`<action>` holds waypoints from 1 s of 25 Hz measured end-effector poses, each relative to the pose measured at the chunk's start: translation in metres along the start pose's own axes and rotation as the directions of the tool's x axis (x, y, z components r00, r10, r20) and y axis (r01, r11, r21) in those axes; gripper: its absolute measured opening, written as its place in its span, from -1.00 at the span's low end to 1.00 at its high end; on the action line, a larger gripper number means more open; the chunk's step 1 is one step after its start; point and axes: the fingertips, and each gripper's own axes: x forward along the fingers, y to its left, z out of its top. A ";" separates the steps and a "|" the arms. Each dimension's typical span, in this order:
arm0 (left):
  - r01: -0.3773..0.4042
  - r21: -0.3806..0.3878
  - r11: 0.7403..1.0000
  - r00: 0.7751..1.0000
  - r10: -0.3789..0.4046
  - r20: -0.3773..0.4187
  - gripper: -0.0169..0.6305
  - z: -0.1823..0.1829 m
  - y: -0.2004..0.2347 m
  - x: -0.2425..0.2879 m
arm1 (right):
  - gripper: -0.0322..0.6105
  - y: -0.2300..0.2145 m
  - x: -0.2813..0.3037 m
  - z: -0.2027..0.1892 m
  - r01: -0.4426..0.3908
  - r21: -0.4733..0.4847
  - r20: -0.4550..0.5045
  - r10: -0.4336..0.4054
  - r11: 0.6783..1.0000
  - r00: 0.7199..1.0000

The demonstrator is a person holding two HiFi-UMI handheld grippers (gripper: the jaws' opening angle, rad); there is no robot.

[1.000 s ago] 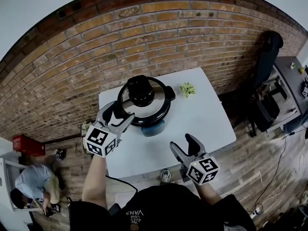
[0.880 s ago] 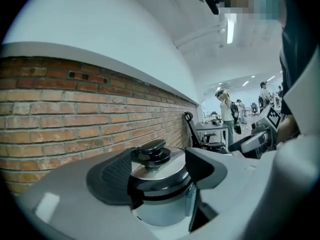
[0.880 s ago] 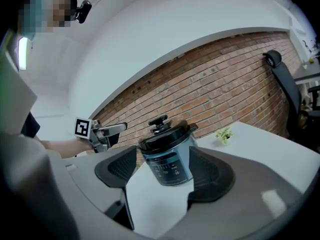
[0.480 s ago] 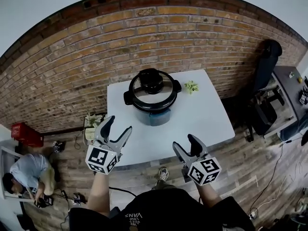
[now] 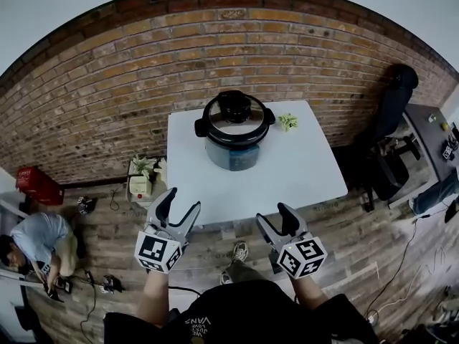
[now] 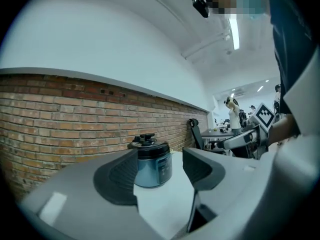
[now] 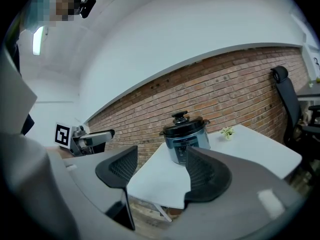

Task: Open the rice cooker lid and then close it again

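The round blue-grey rice cooker (image 5: 234,131) stood on the far half of the white square table (image 5: 294,181), near the red brick wall (image 5: 107,84), with its black glass-centred lid (image 5: 234,112) down on the pot. A small pale-green object (image 5: 287,121) lay on the table just to the cooker's right.

Both grippers were held off the table's near edge, over the wooden plank floor (image 5: 107,224), well apart from the cooker. The left gripper (image 5: 180,201) was released: its jaws had just been closing slightly but stood wide, with nothing between them. The right gripper (image 5: 274,215) was likewise released and empty, its jaws spread.

A person (image 5: 39,239) crouched on the floor at the far left.
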 end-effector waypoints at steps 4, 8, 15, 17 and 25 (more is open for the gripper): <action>-0.004 -0.022 1.000 1.000 0.003 -0.008 -0.24 -0.012 -0.016 -0.021 | 0.03 0.010 -0.013 -0.009 0.003 -0.004 -0.008 -0.003 1.000 1.000; -0.002 -0.040 0.999 1.000 0.001 -0.031 -0.40 -0.027 -0.032 -0.037 | -0.05 0.016 -0.022 -0.017 0.000 -0.004 -0.020 0.000 1.000 1.000; -0.062 -0.081 0.995 0.996 0.057 -0.062 -0.84 -0.044 -0.048 -0.054 | -0.23 0.016 -0.029 -0.025 -0.038 0.006 -0.035 0.038 0.999 0.999; -0.077 -0.088 0.993 0.995 0.071 -0.072 -0.87 -0.046 -0.053 -0.054 | -0.30 0.012 -0.030 -0.025 -0.056 0.003 -0.040 0.056 0.998 0.998; -0.091 -0.103 0.991 0.992 0.081 -0.095 -0.94 -0.047 -0.094 -0.030 | -0.88 -0.014 -0.044 -0.022 -0.121 -0.029 -0.086 0.119 0.992 0.989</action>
